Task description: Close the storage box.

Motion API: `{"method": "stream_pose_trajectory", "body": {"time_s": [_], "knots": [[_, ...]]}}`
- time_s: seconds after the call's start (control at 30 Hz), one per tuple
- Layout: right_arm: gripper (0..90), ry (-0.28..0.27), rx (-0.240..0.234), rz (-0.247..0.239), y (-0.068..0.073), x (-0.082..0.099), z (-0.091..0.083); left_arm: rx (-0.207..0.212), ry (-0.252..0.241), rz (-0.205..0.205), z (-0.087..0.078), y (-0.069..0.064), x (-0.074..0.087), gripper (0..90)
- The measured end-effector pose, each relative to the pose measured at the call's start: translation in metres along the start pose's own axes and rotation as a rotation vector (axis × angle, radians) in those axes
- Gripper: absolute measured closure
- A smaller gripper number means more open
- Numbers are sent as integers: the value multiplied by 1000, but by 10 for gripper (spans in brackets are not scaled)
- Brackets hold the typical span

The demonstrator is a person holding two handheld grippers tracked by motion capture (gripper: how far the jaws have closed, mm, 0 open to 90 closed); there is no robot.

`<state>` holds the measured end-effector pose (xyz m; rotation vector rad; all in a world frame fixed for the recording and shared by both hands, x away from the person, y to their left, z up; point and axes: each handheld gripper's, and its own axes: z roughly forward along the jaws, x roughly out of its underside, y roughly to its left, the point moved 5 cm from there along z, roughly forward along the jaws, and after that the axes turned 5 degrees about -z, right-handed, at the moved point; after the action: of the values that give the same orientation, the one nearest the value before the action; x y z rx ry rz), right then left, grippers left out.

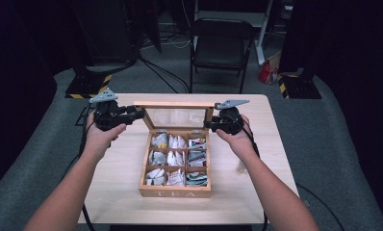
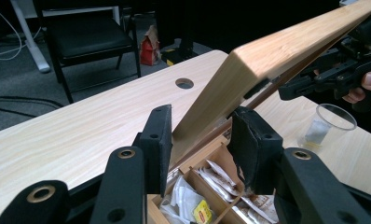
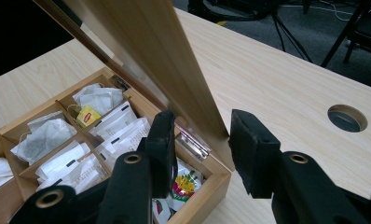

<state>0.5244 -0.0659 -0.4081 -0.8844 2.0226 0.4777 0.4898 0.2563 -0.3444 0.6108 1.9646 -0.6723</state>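
A wooden tea box (image 1: 175, 192) stands mid-table with its glass-paned lid (image 1: 175, 104) raised on edge. Its compartments hold several tea bags (image 1: 175, 159), white and coloured. My left gripper (image 1: 140, 114) is at the lid's left end. In the left gripper view the lid's wooden corner (image 2: 249, 56) sits between the jaws of my left gripper (image 2: 202, 114), with both pads against it. My right gripper (image 1: 210, 124) is at the lid's right end. In the right gripper view, my right gripper (image 3: 203, 116) is shut on the lid's end (image 3: 193, 84), just above the hinge (image 3: 193, 142).
A clear plastic cup (image 2: 333, 123) with a tea bag in it stands on the table right of the box, by my right forearm. The table has a round hole (image 3: 347, 117) behind the box. A black folding chair (image 1: 221, 45) stands beyond the far edge.
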Motion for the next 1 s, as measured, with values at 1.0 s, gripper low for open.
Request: {"method": "stream_pose_trajectory", "body": {"time_s": [1.0], "knots": [[543, -32, -12, -27, 18, 10, -25, 4, 17, 32, -17, -19, 14, 567]]}}
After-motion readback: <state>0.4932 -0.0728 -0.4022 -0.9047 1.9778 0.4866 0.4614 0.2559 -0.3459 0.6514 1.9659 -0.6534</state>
